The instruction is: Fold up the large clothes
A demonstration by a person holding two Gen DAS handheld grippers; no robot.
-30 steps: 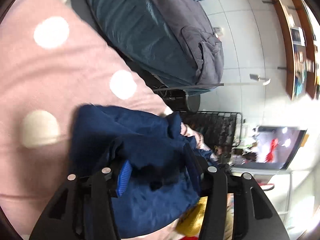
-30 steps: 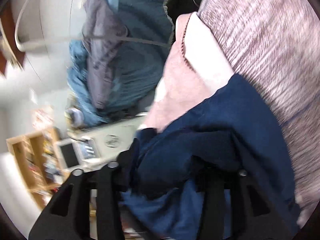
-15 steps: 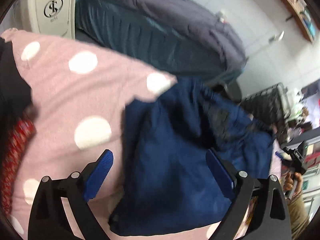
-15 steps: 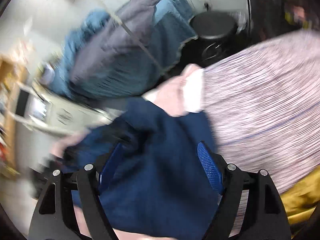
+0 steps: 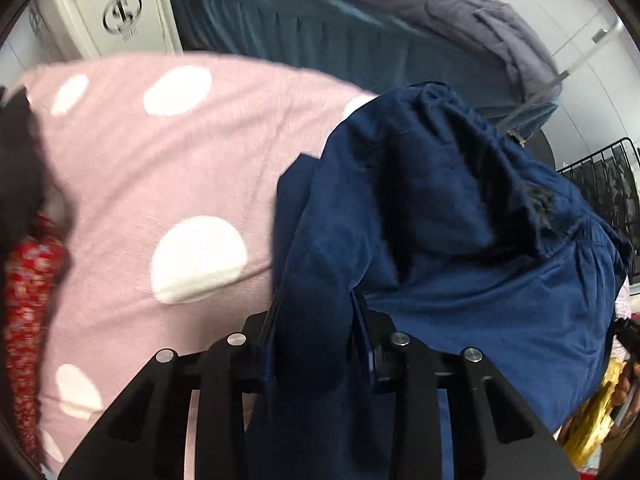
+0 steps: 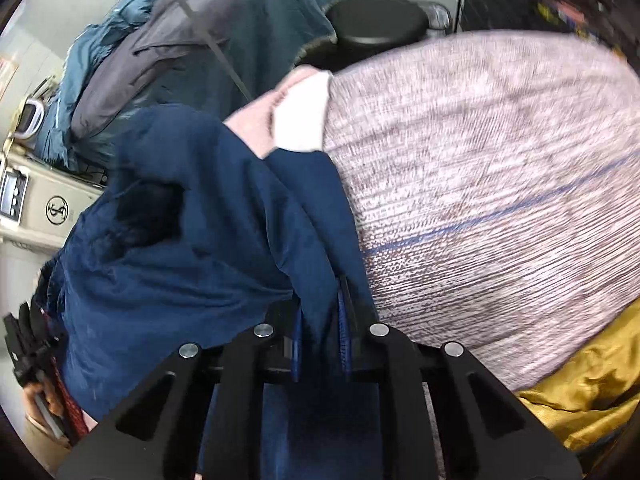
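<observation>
A crumpled navy blue garment [image 5: 460, 240] lies on a pink blanket with white dots [image 5: 160, 160]. My left gripper [image 5: 314, 320] points steeply down at the garment's left edge; its jaws are closing, with a thick fold of navy fabric pinched between the blue pads. In the right wrist view the same navy garment [image 6: 180, 260] lies beside a grey-white striped cloth [image 6: 480, 200]. My right gripper [image 6: 320, 320] also has its jaws closing, narrow, with a navy fold squeezed between them. The fabric hides both sets of fingertips.
A red floral cloth [image 5: 28, 280] and a black garment [image 5: 16, 160] lie at the blanket's left. Yellow satin fabric [image 6: 592, 392] lies at lower right. Beyond are teal and grey bedding [image 5: 360, 20], a beige appliance [image 5: 120, 12], a black stool [image 6: 376, 20] and a wire rack [image 5: 600, 184].
Both grippers opened wide over the navy garment half a second ago, then dropped onto it and closed on folds of its fabric. Both wrists tilted further down.
</observation>
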